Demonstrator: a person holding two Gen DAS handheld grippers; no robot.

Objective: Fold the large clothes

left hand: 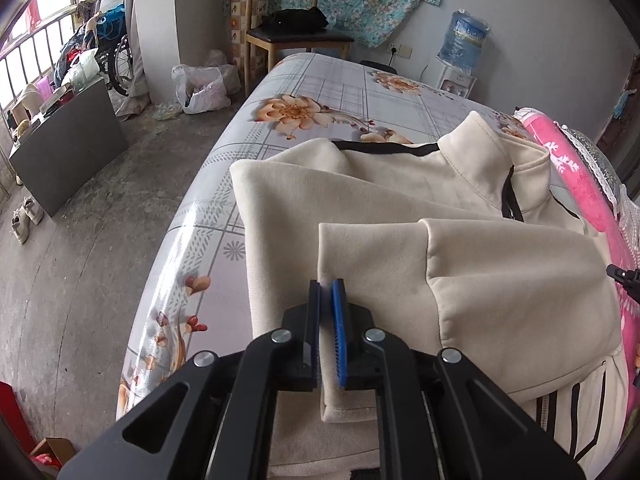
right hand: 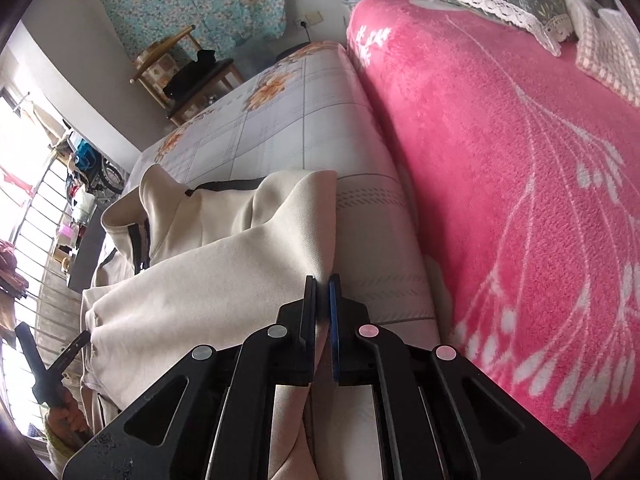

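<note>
Both grippers w/ jaws pinching soft cream fleece jacket (left hand: 400, 200) folds.

A cream jacket (left hand: 360, 200) with black trim and a stand-up collar (left hand: 496, 148) lies partly folded on the bed (left hand: 320, 92), one sleeve (left hand: 400, 248) laid across its front, its edges lifted.

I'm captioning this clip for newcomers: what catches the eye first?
A cream jacket with black trim lies on the floral bedsheet, both grippers clamped on its fabric: left gripper near the sleeve cuff, right gripper at its edge. A vivid pink blanket lies alongside.
</note>
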